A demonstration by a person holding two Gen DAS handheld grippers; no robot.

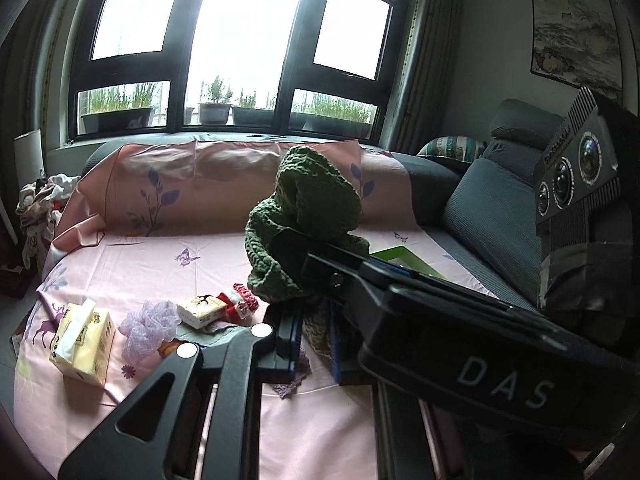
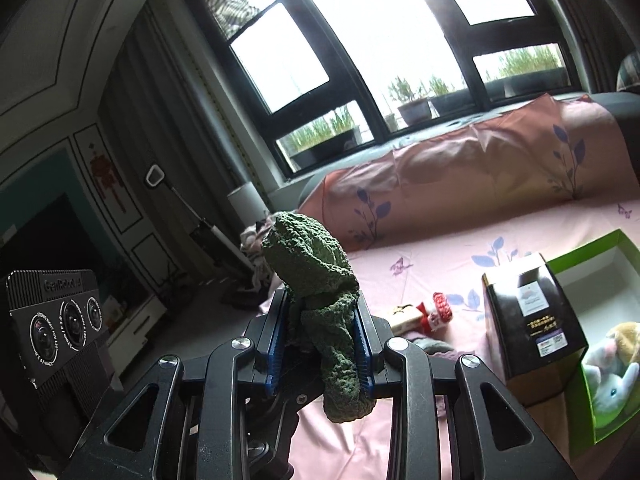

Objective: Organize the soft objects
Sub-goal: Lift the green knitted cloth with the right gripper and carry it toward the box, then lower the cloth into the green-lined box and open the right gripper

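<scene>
A green knitted piece point(image 1: 308, 200) is lifted above the pink sheet point(image 1: 160, 248) on the sofa. My right gripper point(image 2: 322, 304) is shut on it, the blue pads point(image 2: 276, 340) pinching its middle; one end bunches above the fingers and the other hangs below. In the left wrist view the right gripper point(image 1: 280, 248) crosses from the right. My left gripper point(image 1: 314, 320) sits just below it, shut on a lower strip of the same knit. On the sheet lie a lilac mesh puff point(image 1: 148, 326), a red-and-white knitted doll point(image 1: 240, 300) and two tissue packs point(image 1: 82, 344).
A green box point(image 2: 592, 248) at the right holds a plush toy point(image 2: 612, 364); a black carton point(image 2: 532, 320) stands against it. A purple crochet piece point(image 1: 292, 384) lies under the left gripper. Grey cushions point(image 1: 492, 216) line the right side, and clothes point(image 1: 40, 200) pile at the left.
</scene>
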